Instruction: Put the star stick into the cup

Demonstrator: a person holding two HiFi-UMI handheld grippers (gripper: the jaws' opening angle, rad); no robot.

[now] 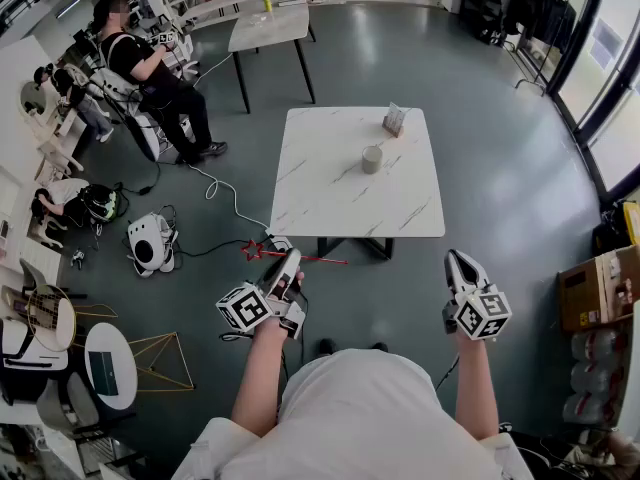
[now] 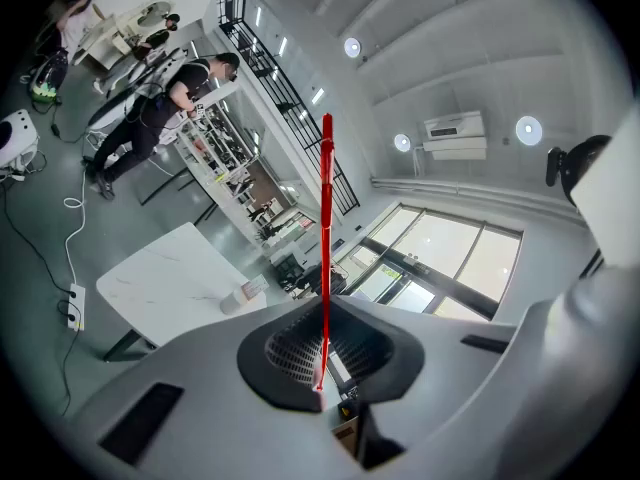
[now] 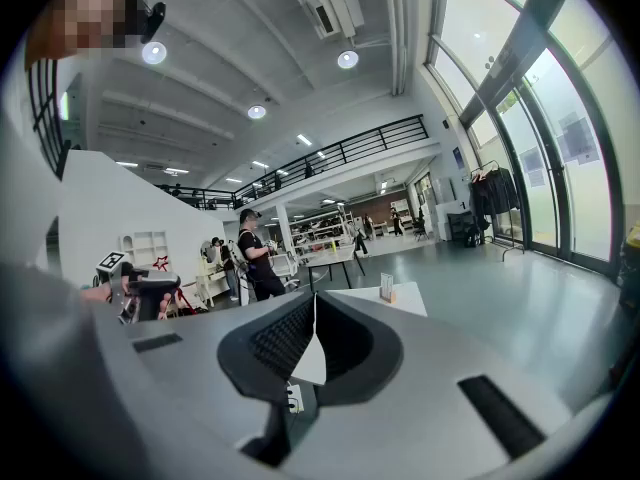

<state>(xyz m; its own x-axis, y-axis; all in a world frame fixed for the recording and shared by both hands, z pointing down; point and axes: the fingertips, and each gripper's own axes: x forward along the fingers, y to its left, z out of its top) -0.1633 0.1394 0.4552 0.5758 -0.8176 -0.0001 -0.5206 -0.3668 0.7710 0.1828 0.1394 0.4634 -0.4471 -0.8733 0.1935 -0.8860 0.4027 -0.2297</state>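
The left gripper (image 2: 321, 396) has its jaws pressed together on a thin red plastic star stick (image 2: 326, 228). Its own view shows the shaft pinched at the ribbed black pads (image 2: 295, 353) and rising straight up from them, while the star head is cut off behind the gripper body. In the head view the stick (image 1: 325, 261) lies crosswise through the left gripper (image 1: 289, 259), the red star jutting out on the left and the slim shaft on the right, over the grey floor (image 1: 520, 168).

The right gripper (image 3: 312, 356) has its jaws closed against each other with nothing between the pads. In the head view it (image 1: 458, 259) is held level with the left one, well apart from it.

The small grey-beige cylindrical cup (image 1: 372, 159) stands upright on the white marble-patterned square table (image 1: 340, 203), ahead of both grippers and well apart from the stick. A small card stand (image 1: 395, 120) sits near the table's far edge; its print is too small to read. The left gripper view catches the cup (image 2: 237, 300) only as a tiny pale shape. In the right gripper view the table (image 3: 405, 298) is partly hidden behind the jaw, and I cannot make out the cup there.

A person in black (image 1: 150, 68) stands further back on the left — beside a second white table (image 1: 268, 26).
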